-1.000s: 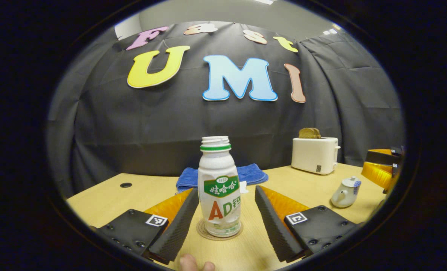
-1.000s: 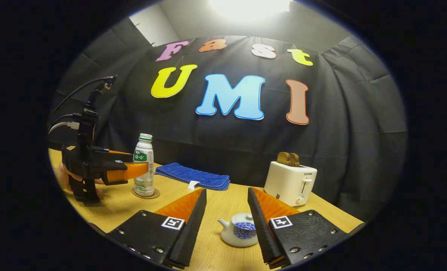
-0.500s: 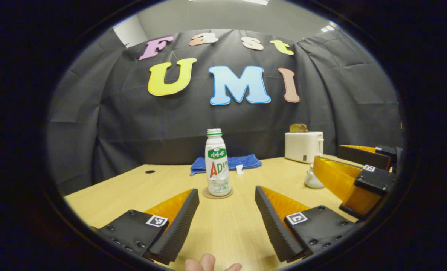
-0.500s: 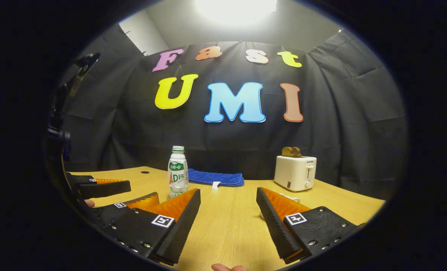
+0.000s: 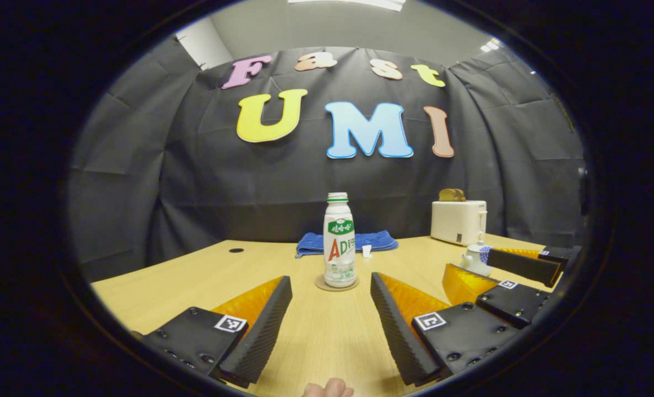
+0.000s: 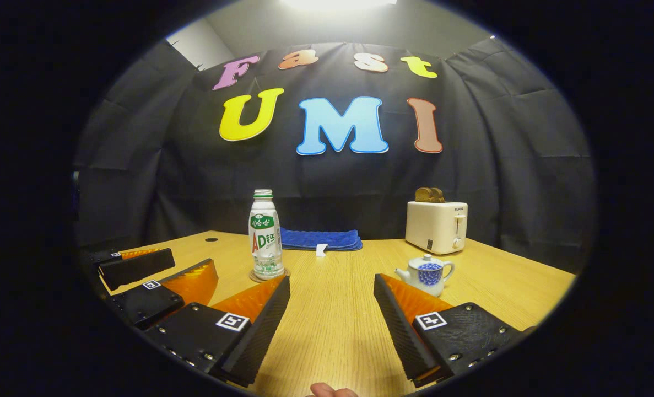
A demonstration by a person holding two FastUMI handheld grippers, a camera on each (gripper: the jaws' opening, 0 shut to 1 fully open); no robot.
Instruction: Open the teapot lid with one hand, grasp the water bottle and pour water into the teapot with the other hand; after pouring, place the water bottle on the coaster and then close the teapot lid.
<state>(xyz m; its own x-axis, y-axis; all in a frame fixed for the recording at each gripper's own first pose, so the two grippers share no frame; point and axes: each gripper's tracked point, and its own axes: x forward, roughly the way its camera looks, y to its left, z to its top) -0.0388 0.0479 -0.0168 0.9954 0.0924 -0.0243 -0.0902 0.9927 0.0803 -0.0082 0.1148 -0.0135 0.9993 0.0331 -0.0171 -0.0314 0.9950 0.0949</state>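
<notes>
left hand-held gripper [image 5: 331,322]: jaws apart, empty | right hand-held gripper [image 6: 332,325]: jaws apart, empty | water bottle [image 5: 340,240] upright on coaster [image 5: 336,286], frame centre | teapot [image 6: 427,273] lidded, right of centre | risk: uncapped bottle tips and spills if the surface gets bumped

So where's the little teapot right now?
In the right gripper view the teapot sits on the table right of centre, lid on, just in front of the toaster and well right of the bottle.
</notes>
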